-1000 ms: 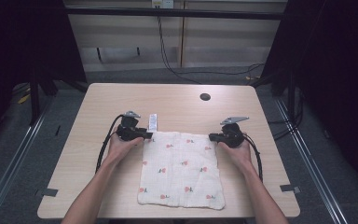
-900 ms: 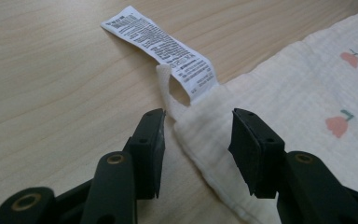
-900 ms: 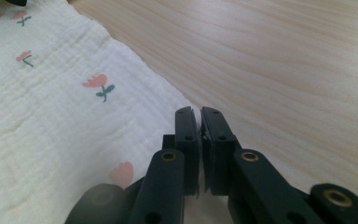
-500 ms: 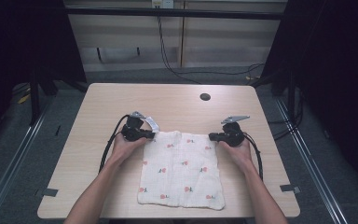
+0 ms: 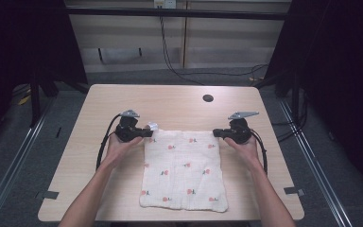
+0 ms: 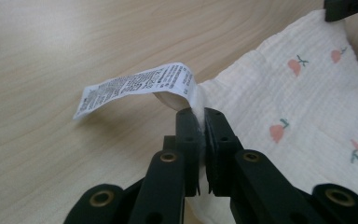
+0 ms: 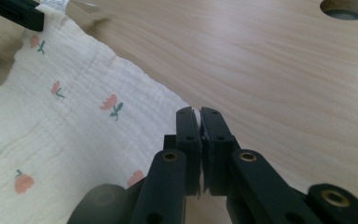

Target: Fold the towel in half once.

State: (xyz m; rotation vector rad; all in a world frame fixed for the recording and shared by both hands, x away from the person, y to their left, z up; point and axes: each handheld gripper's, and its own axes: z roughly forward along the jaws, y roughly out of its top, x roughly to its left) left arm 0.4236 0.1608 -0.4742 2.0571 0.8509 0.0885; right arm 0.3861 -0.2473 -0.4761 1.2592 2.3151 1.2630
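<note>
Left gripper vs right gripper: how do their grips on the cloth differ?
The left gripper pinches the far corner of the cloth that bears the white label; the right gripper pinches the other far corner, with no label. The left gripper's jaws have just been closing on the cloth; the right gripper is clamped. That corner is lifted slightly; the right one lies low. Both are shut on the cloth's far edge.

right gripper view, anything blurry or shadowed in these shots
Right gripper view: the jaws' base is soft, the cloth sharp. Left gripper view: the label is crisp and shadows the table. High view: the tabletop is evenly lit, the surroundings dark.
</note>
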